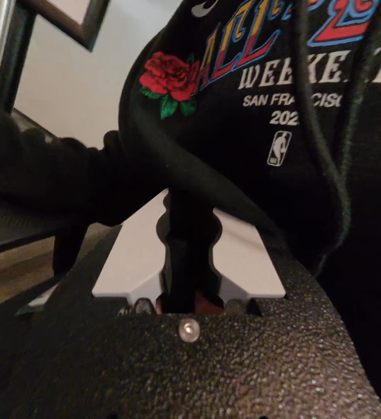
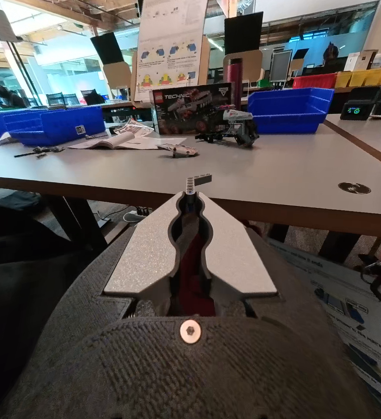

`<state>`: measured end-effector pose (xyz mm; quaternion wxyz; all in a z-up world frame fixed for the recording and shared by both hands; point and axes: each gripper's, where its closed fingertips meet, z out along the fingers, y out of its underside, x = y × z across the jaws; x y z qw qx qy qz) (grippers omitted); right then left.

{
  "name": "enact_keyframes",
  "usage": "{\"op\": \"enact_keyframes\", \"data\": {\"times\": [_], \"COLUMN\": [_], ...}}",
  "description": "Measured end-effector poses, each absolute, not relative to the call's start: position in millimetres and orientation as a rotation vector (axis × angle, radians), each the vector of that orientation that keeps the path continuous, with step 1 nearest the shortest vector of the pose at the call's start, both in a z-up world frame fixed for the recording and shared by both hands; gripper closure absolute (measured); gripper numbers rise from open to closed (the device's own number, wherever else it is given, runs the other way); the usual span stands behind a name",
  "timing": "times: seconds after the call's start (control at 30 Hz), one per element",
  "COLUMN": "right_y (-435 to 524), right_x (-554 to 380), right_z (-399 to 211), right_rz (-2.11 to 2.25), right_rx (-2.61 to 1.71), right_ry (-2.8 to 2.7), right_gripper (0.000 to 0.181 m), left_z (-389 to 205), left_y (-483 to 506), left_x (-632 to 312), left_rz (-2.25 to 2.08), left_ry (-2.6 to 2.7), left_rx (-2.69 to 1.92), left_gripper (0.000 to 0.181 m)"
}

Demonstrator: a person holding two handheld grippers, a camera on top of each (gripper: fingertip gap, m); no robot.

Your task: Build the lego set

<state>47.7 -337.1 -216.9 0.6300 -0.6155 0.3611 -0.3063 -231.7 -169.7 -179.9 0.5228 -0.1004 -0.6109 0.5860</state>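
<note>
My right gripper (image 2: 190,193) is shut on a grey angled Technic beam (image 2: 195,183) and holds it in front of the near edge of the grey table (image 2: 264,176). A partly built truck model (image 2: 235,128) stands at the back of the table before the Lego set box (image 2: 191,108). A small grey sub-assembly (image 2: 178,149) and an open instruction booklet (image 2: 117,141) lie mid-table. My left gripper (image 1: 190,204) points at a person's black hoodie (image 1: 241,147). A dark sleeve hides its fingertips, and the gap between its white fingers (image 1: 130,254) is dark.
Two blue bins stand on the table, one at the left (image 2: 55,124) and one at the back right (image 2: 291,111). Small loose parts (image 2: 44,149) lie at the left. An instruction poster (image 2: 171,49) stands behind the box. A printed sheet (image 2: 343,306) hangs below the table at the right. The left gripper's tips are roughly 35 centimetres from the right gripper's.
</note>
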Motion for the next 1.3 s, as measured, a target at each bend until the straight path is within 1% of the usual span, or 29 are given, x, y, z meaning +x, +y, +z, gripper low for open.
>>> {"op": "enact_keyframes", "data": {"times": [0.17, 0.3, 0.47, 0.6, 0.67, 0.73, 0.8, 0.87, 0.93, 1.07, 1.3], "right_y": [-324, -306, -292, -277, -271, -266, -265, -265, -270, -285, -313], "right_x": [37, 30, 26, 32, 34, 35, 36, 37, 41, 47, 59], "right_z": [-204, -200, -186, -193, -195, -201, -206, -209, -219, -234, -258], "right_rz": [-0.709, -0.734, -0.734, -0.695, -0.687, -0.68, -0.68, -0.668, -0.685, -0.653, -0.586], "right_rx": [-1.399, -1.452, -1.428, -1.462, -1.481, -1.518, -1.54, -1.548, -1.591, -1.587, -1.569], "right_ry": [0.773, 0.713, 0.668, 0.643, 0.632, 0.629, 0.644, 0.665, 0.704, 0.819, 0.946], "right_gripper": [0.175, 0.175, 0.175, 0.175, 0.175, 0.175, 0.175, 0.175, 0.175, 0.175, 0.175], "left_z": [-144, -126, -124, -145, -162, -195, -236, -275, -294, -296, -290], "left_y": [-154, -143, -143, -156, -167, -192, -213, -213, -197, -181, -178], "left_x": [-274, -305, -327, -327, -312, -276, -243, -259, -287, -286, -246], "left_rz": [1.495, 1.592, 1.649, 1.732, 1.764, 1.803, 1.764, 1.456, 1.16, 0.958, 0.922], "left_ry": [-1.433, -1.407, -1.457, -1.648, -1.729, -1.956, -2.152, -2.141, -2.041, -1.931, -1.926], "left_rx": [-0.257, -0.22, -0.276, -0.414, -0.436, -0.423, -0.456, -0.587, -0.699, -0.623, -0.492], "left_gripper": [0.162, 0.168, 0.167, 0.153, 0.137, 0.142, 0.163, 0.166, 0.171, 0.18, 0.181]}}
